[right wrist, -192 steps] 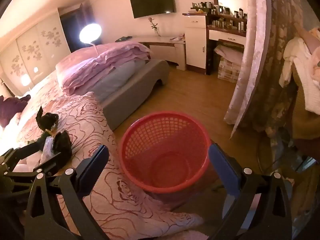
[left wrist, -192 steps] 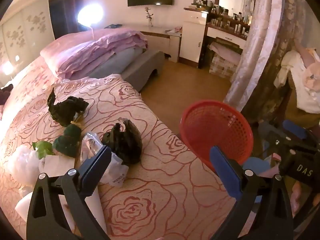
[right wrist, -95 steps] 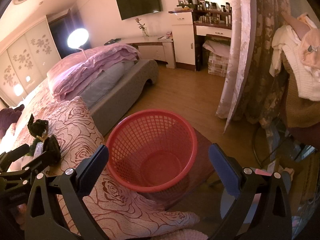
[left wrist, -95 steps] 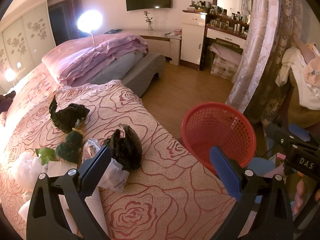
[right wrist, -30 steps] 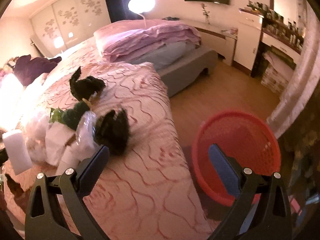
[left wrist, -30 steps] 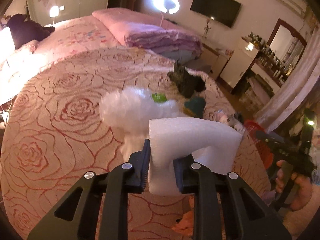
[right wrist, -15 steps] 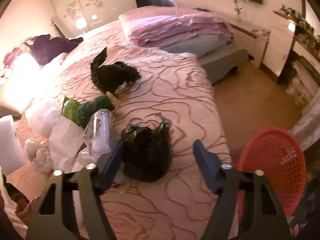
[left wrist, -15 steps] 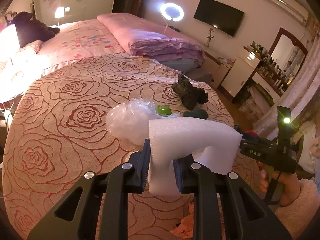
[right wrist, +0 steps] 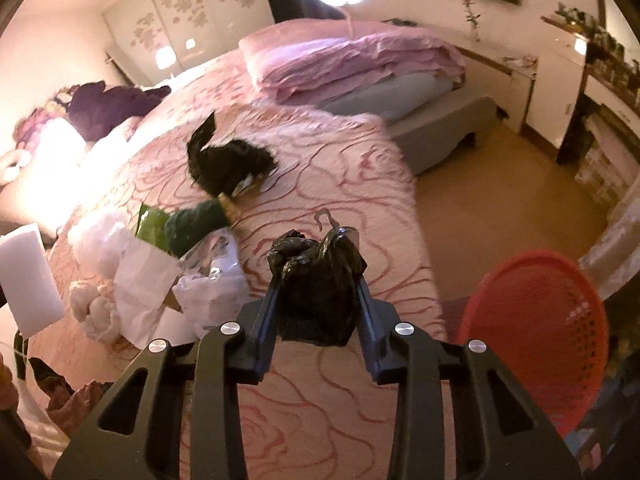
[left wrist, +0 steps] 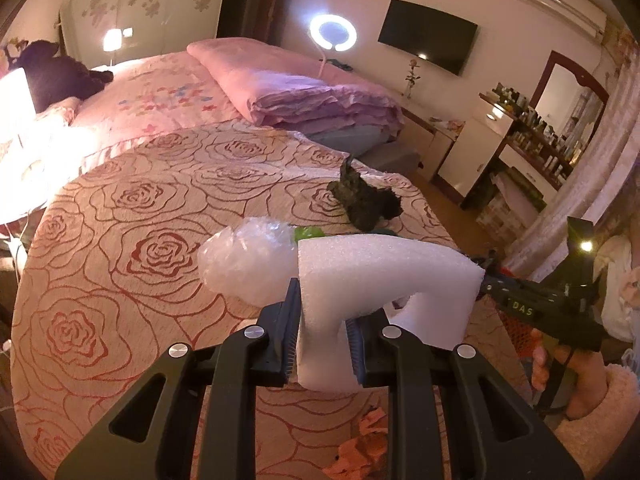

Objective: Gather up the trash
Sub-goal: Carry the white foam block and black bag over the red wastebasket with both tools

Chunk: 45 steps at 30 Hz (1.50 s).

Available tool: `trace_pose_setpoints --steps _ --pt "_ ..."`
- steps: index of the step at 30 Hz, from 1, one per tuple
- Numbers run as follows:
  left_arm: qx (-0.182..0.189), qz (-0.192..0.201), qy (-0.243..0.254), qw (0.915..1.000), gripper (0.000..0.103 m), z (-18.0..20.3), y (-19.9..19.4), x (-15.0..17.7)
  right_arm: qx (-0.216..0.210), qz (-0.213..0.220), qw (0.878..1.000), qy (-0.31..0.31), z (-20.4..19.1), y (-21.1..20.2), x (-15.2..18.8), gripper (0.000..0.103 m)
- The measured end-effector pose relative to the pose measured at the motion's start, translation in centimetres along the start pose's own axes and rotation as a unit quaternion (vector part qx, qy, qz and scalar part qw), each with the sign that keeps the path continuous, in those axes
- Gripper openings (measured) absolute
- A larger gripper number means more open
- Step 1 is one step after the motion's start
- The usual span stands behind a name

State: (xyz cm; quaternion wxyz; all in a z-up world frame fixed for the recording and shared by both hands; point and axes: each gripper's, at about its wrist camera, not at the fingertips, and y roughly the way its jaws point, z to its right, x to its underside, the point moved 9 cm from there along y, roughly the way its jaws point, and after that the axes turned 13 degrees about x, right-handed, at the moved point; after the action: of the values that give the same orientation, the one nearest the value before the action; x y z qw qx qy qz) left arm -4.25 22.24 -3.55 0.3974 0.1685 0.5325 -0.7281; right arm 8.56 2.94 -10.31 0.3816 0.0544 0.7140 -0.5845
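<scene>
Left claw point(left wrist: 322, 342) clamps one white foam block point(left wrist: 384, 276); right claw point(right wrist: 318, 308) has closed on one black bag point(right wrist: 318, 292) above the bed point(right wrist: 320, 400). We judge either may slip before reaching the one red basket point(right wrist: 536, 328). A second black bag point(right wrist: 228, 166) remains, possibly more litter.

two black bags point(right wrist: 318, 292) point(right wrist: 230, 166), one red basket point(right wrist: 540, 332)
</scene>
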Motion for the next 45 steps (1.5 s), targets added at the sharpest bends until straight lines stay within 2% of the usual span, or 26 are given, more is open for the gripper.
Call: trace_pose_setpoints --steps 11,25,37,45 --pt "-0.011 -0.006 0.028 0.9995 0.020 3.4 2.0 -1.6 0.032 0.035 0.998 0.039 4.0 -2.0 -0.7 0.034" --pt "0.021 -0.038 0.078 0.9960 0.020 12.1 6.2 -1.9 0.072 0.062 0.990 0.108 11.3 -4.8 0.1 0.034" --pt "0.065 -0.088 0.137 0.9845 0.021 19.5 12.5 0.9 0.115 0.058 0.980 0.154 17.5 -6.3 2.9 0.035" --pt "0.079 -0.136 0.164 0.9737 0.021 22.4 17.8 3.4 0.140 0.030 0.974 0.174 20.8 -5.0 5.2 0.035"
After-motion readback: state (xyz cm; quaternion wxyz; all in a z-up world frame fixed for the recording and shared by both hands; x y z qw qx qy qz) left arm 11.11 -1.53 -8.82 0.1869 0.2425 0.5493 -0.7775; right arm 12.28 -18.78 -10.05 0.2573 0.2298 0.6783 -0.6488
